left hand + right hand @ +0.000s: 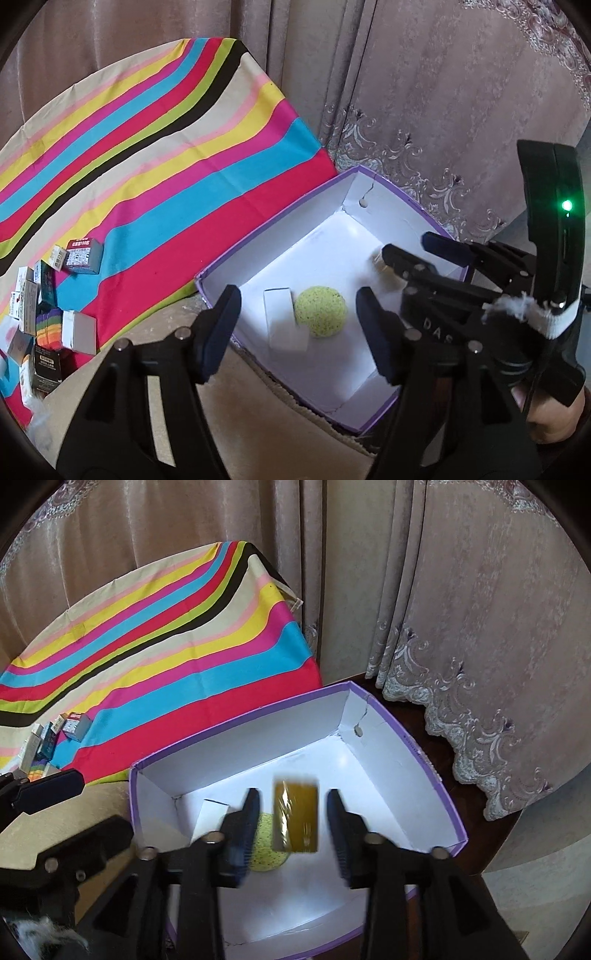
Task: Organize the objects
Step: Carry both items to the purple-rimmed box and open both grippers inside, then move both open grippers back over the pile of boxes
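A purple-rimmed white box (273, 236) (436, 771) stands right of the striped cloth. Inside lie a white carton (284, 319) (210, 814) and a yellow-green speckled ball (320, 311) (267, 853). My left gripper (295, 328) is open and empty, above the box's near side. My right gripper (293, 834) is open over the box; a blurred amber-brown packet (297, 812) sits between its fingers, touching neither. In the left wrist view the right gripper (410, 251) reaches in from the right, with the packet (380, 260) barely showing.
A striped cloth (177, 155) (166, 653) covers the surface to the left. Several small boxes (48, 295) (51, 738) are clustered at its left edge. Curtains (443, 110) hang behind. The box rests on a beige surface (258, 424).
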`<state>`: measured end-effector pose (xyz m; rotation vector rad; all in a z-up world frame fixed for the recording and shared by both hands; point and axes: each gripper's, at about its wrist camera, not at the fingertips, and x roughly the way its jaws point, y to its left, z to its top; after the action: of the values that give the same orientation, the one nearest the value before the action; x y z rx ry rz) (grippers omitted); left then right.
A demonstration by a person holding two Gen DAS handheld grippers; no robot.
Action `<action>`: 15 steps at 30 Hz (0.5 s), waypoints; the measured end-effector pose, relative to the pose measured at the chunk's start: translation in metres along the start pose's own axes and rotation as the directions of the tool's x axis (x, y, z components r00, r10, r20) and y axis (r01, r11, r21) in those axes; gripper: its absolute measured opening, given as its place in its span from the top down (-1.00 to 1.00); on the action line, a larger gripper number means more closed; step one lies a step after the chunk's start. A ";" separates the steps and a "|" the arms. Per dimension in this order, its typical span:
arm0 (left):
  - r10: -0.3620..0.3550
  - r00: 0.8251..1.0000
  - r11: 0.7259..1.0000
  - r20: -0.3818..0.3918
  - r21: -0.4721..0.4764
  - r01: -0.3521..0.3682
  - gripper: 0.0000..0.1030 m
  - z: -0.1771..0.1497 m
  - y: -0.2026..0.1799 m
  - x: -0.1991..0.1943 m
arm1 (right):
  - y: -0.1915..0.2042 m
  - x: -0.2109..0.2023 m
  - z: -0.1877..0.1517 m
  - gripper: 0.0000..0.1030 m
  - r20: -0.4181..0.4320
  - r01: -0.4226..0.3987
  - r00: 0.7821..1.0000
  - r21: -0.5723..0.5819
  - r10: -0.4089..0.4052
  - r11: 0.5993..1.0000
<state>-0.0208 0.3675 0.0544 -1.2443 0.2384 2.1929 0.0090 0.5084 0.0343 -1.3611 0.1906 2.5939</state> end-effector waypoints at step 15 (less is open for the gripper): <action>0.105 0.993 0.989 0.049 -0.105 -0.100 -0.38 -0.008 0.050 -0.032 | 0.043 -0.017 0.003 -0.22 0.010 -0.083 0.996 -0.062 0.084 0.995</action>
<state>-0.0315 0.3102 0.0698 -1.2496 0.1731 2.3501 0.0063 0.4652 0.0507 -1.3850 0.1708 2.6978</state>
